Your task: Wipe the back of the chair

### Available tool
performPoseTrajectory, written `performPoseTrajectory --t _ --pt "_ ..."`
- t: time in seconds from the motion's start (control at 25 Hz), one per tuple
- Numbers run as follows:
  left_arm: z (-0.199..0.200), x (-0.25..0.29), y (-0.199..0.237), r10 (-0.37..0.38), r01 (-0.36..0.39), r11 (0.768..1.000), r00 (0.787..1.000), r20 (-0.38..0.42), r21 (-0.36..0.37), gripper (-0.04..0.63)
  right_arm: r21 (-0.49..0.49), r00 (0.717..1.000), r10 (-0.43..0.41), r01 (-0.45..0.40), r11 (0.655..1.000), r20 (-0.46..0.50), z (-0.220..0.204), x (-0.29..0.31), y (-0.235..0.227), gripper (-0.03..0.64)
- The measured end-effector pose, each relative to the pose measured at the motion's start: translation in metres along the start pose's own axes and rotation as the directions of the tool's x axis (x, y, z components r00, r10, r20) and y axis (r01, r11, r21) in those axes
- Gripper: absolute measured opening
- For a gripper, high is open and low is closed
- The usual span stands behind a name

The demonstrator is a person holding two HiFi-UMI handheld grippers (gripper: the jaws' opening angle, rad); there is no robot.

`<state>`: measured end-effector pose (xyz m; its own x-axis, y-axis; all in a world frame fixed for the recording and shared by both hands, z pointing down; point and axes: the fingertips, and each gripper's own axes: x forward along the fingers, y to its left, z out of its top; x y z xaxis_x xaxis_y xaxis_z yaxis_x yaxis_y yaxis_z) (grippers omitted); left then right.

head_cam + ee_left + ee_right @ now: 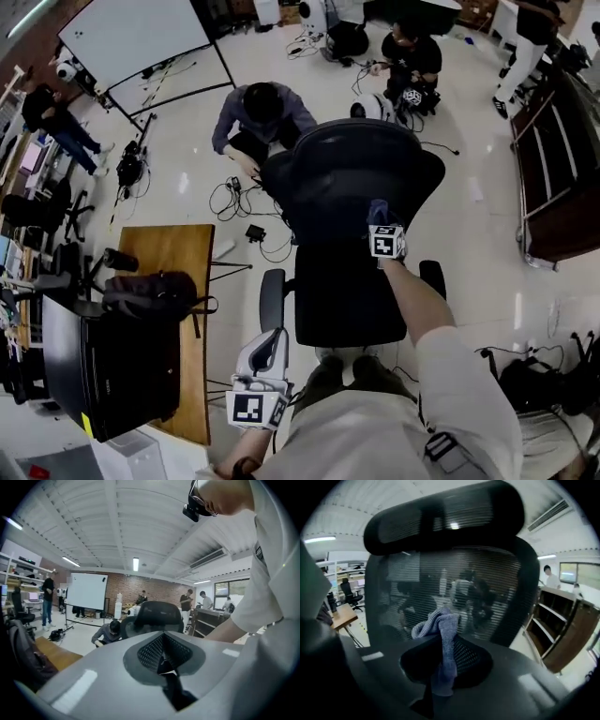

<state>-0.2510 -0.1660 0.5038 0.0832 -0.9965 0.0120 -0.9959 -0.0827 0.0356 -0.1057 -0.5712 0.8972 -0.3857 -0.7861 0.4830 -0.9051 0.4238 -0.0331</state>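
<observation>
Black mesh-backed chair (349,178); right gripper (380,217) pinches a blue-grey cloth (443,634) at its backrest; left gripper (265,349), jaws together and empty, is beside its seat.

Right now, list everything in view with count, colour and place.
Office chair: one, black, centre.
Cloth: one, blue-grey, clamped at the chair's mesh back.
Table: one, wooden, left of chair.
Bag: one, black, by the table.
Whiteboard: one, white, far left.
Shelf unit: one, dark brown, right.
Crouching person: one, grey top, behind chair.
Bystanders: three, mostly black clothes, far side.
Cables: several, black, floor behind chair.
Left gripper: one, grey, shut, empty.
Right gripper: one, grey, shut on cloth.
</observation>
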Motion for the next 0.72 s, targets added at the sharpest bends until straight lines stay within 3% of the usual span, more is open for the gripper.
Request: performPoseTrajectory --t 0.16,0.24,0.32,0.44,0.56,0.72 --pt "-0.007 0.048 -0.053 -0.152 0.152 0.988 0.988 -0.011 -0.002 0.152 0.067 0.991 -0.128 0.130 0.989 -0.032 -0.013 -0.023 -0.129 0.051" --pt "-0.014 0.069 -0.073 -0.199 0.199 0.980 0.980 -0.030 0.000 0.152 0.072 0.991 -0.131 0.132 0.989 -0.019 -0.013 -0.023 -0.151 0.051" --pt "-0.020 0.082 -0.079 -0.227 0.227 0.974 0.973 -0.043 -0.002 0.152 0.087 0.994 -0.113 0.112 0.990 0.001 -0.012 -0.017 -0.143 0.051" --pt "-0.021 0.084 -0.067 -0.226 0.226 0.974 0.973 -0.044 -0.011 0.152 0.106 0.998 -0.057 0.052 0.993 0.037 -0.001 -0.015 -0.091 0.051" --pt "-0.012 0.075 -0.045 -0.175 0.174 0.985 0.984 -0.033 -0.012 0.152 0.041 0.993 0.100 -0.103 0.994 0.059 0.008 -0.010 0.010 0.051" --pt "0.000 0.077 -0.004 -0.061 0.060 0.998 0.997 -0.041 -0.024 0.152 -0.055 0.948 0.317 -0.316 0.947 0.014 0.015 0.025 0.160 0.051"
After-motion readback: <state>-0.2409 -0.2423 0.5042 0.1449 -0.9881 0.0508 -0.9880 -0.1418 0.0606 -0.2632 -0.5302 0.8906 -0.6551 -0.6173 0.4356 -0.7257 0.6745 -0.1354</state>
